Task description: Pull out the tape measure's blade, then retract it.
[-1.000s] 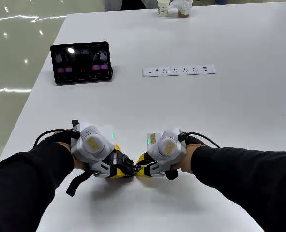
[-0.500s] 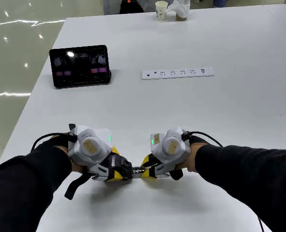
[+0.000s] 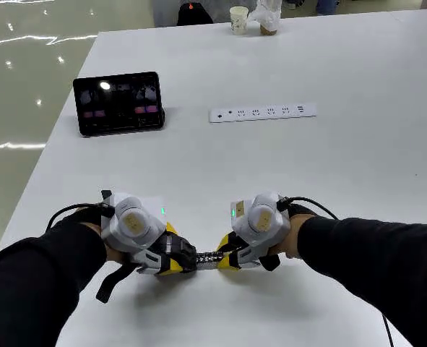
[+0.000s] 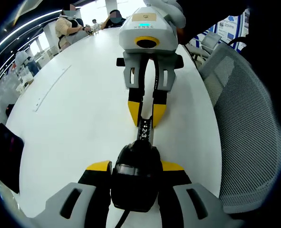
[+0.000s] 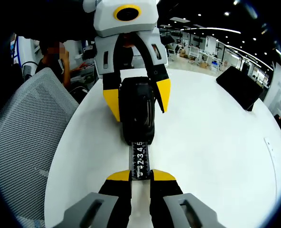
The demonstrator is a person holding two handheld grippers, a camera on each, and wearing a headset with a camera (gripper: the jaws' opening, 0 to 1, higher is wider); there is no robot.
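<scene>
The black tape measure case (image 3: 183, 254) lies low over the white table (image 3: 285, 181), and my left gripper (image 3: 171, 253) is shut on its sides. A short length of blade (image 3: 207, 256) runs from the case to my right gripper (image 3: 225, 259), which is shut on the blade's end. In the left gripper view the case (image 4: 135, 175) sits between the yellow jaw tips of the left gripper (image 4: 135, 167), with the numbered blade (image 4: 144, 130) leading to the right gripper (image 4: 147, 111). In the right gripper view my right gripper (image 5: 140, 176) pinches the blade (image 5: 140, 161) in front of the case (image 5: 137, 109).
A dark tablet (image 3: 118, 101) stands at the far left and a white power strip (image 3: 262, 113) lies mid-table. A paper cup (image 3: 238, 19) is at the far edge. A grey mesh chair (image 4: 245, 118) is beside the table's near edge.
The two grippers have drawn slightly apart, and a short stretch of blade now shows between them where they were almost touching before.
</scene>
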